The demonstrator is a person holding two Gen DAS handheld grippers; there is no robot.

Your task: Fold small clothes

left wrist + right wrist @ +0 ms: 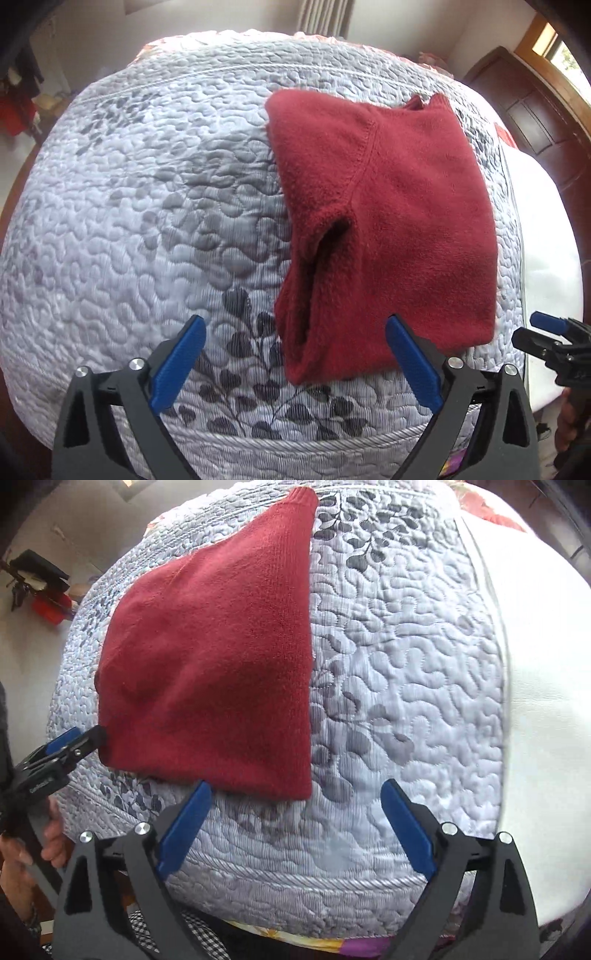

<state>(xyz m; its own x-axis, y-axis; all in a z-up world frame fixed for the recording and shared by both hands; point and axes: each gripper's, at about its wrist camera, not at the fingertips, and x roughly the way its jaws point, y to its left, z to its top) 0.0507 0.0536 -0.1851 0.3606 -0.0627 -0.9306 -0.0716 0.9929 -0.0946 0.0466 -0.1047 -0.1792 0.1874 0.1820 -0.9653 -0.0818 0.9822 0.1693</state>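
A red sweater (388, 229) lies folded into a narrow bundle on the bed (147, 221), close to its near edge, with a sleeve tucked along one side. The left tool (295, 365) hangs above the near end of the bundle, its blue fingers (181, 365) spread wide and holding nothing. The right tool (295, 827) is likewise spread and empty, poised over bare quilt just beside the sweater's near corner.

The risk, as I judge it, is in the next pinch: the knit is thick and layered, so a tool may catch only the top layer and drag the fold open, or the tucked sleeve may slip out as the bundle is lifted. The quilt under it is soft and puffy, and a low approach could snag the bedding along with the sweater.

Around the bed there is a white sheet (546, 701) on the right, a dark wooden cabinet (532, 118) beyond it, and some red and black clutter (48, 590) on the floor at the left. Nothing sits between the tools and the sweater.
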